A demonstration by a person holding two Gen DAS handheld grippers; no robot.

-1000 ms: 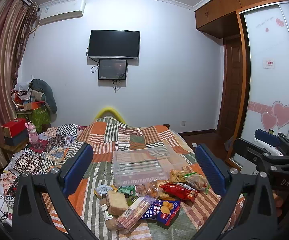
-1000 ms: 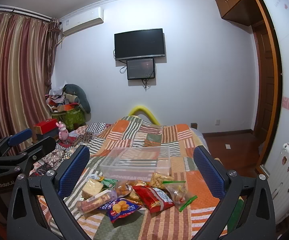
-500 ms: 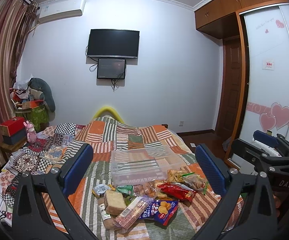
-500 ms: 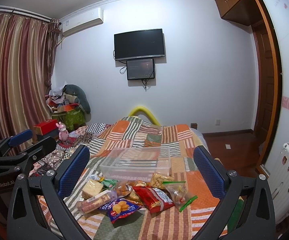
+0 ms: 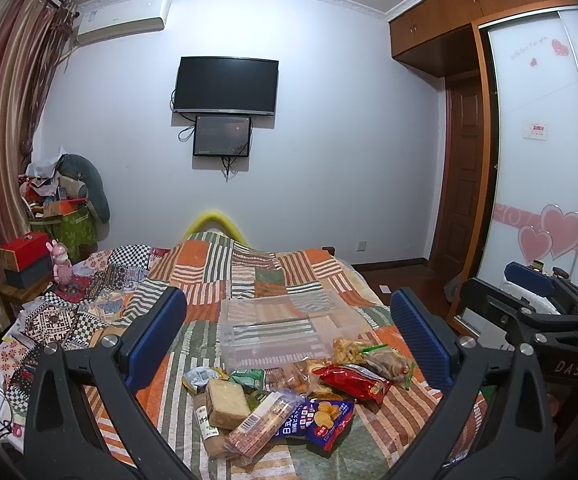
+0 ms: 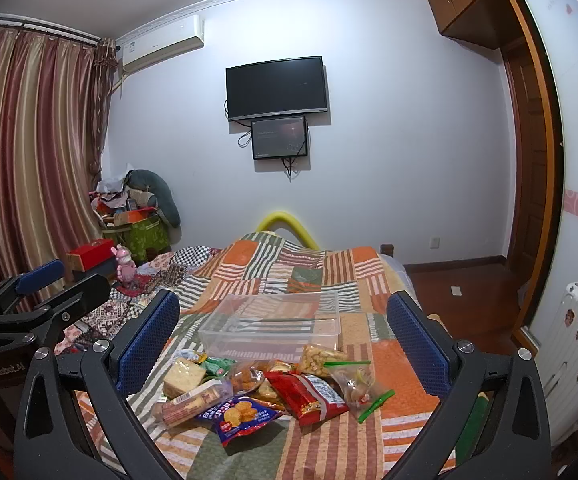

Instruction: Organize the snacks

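The snacks [image 5: 289,392] lie in a pile on the bed [image 5: 249,268], just in front of a clear box [image 5: 285,330]; the box is on the bed too. Left gripper [image 5: 287,340] & right gripper [image 6: 283,338] hang above the pile, fingers spread wide, holding nothing.
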